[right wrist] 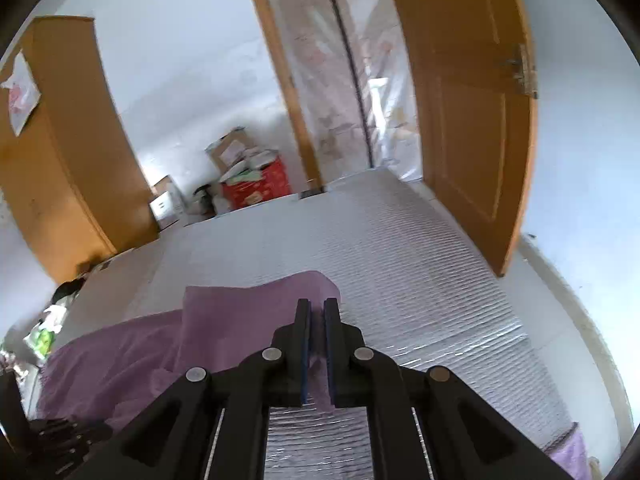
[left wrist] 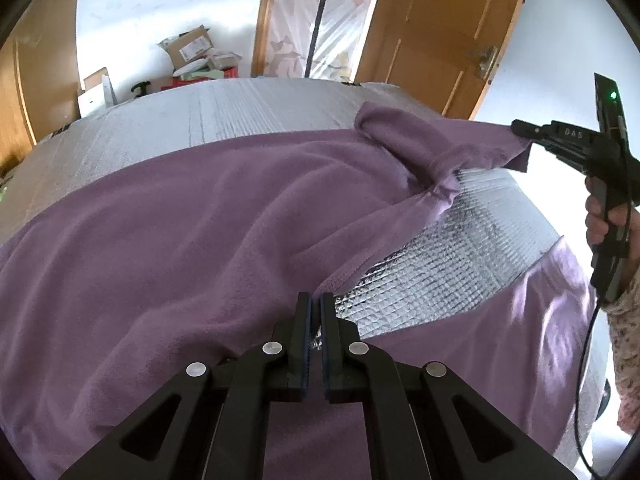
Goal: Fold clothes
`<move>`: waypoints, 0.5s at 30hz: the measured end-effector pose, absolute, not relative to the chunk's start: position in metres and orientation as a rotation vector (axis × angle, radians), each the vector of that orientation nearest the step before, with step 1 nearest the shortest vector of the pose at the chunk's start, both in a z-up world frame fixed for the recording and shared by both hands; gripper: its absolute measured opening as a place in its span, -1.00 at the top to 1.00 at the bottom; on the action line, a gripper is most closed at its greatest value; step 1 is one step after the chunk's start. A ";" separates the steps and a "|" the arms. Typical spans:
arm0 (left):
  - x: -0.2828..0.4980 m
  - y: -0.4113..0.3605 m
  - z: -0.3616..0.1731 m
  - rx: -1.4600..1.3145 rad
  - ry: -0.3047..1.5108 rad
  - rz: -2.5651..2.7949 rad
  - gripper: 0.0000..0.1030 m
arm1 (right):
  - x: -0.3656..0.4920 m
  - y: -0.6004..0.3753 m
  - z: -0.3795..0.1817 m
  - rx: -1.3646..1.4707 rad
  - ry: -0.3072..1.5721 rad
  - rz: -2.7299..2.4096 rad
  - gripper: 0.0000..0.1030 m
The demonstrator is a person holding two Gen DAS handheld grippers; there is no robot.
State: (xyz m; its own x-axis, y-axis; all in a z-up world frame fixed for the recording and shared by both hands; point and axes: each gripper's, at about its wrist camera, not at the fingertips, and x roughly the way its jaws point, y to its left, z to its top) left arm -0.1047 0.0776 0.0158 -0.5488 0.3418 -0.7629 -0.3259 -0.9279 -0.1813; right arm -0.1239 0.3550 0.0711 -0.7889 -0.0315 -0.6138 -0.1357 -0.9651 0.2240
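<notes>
Lettering perhaps "DAS", right hand-held gripper (left wrist: 520,128)

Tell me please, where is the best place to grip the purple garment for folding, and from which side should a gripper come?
Probably at its hemmed edges, from the bare side of the silver mat. The purple garment lies flat, so only edges offer a fold to pinch. The left gripper pinches the near hem; the right gripper holds a lifted corner.

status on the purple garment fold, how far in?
Early. Done: purple garment lies spread on the silver mat. In hand: both tongs are shut on cloth, left tongs at a hem edge, right tongs holding a lifted corner clear of the mat. Left: no finished fold visible; all folds remain.
</notes>
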 end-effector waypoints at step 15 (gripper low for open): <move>-0.103 0.072 0.015 -1.225 -0.034 2.427 0.92 | -0.124 0.418 0.059 -0.926 0.304 2.678 0.88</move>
